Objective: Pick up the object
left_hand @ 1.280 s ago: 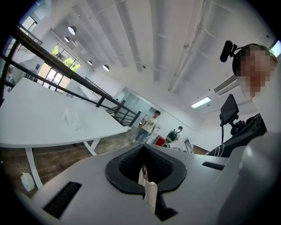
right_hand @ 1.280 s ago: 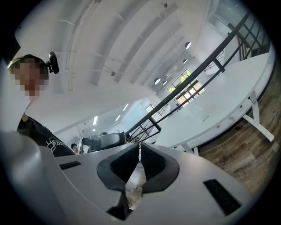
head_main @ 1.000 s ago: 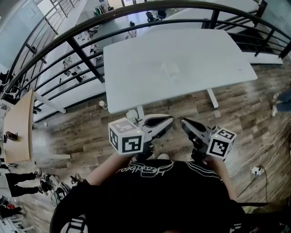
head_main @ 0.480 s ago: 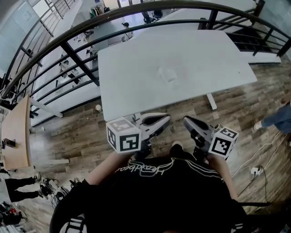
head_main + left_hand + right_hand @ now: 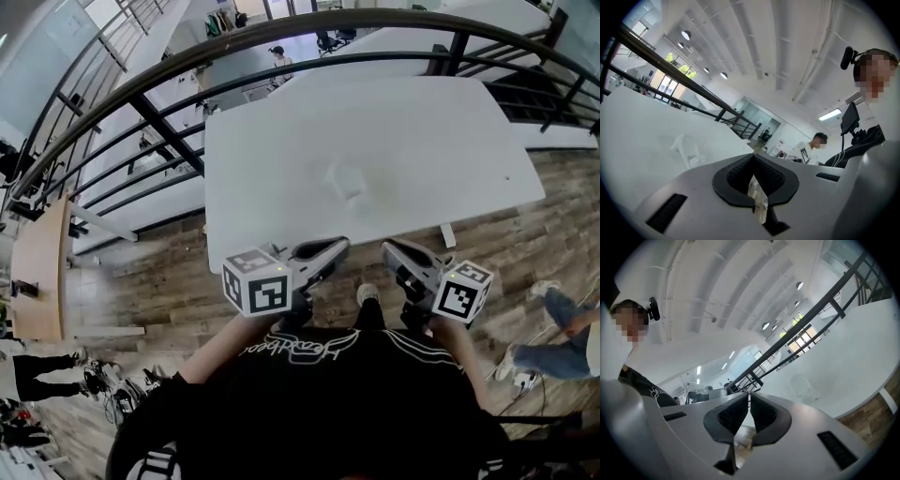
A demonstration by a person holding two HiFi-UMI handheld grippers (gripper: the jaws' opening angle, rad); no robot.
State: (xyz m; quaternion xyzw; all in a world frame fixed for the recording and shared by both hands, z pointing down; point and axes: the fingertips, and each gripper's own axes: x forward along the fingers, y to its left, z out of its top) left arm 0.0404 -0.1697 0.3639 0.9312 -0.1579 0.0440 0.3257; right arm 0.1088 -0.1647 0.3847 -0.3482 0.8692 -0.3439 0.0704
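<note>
A small clear plastic object [image 5: 345, 180] lies near the middle of the white table [image 5: 272, 159]. It also shows as a pale shape in the left gripper view [image 5: 686, 150] and the right gripper view [image 5: 804, 386]. My left gripper [image 5: 336, 247] hangs over the wooden floor just short of the table's near edge, its jaws shut with nothing between them [image 5: 753, 159]. My right gripper [image 5: 388, 251] is beside it at the same height, also short of the edge. Its pads are closed together and empty [image 5: 748, 398]. Both point toward the table.
A black curved railing [image 5: 150, 117] runs behind and left of the table, with a drop to a lower floor beyond it. A bystander's legs [image 5: 553, 342] stand on the floor at the right. A wooden tabletop [image 5: 37, 267] is at the far left.
The table has come closer and fills more of the head view. Both grippers keep their pose by my chest. The bystander at the right has walked nearer.
</note>
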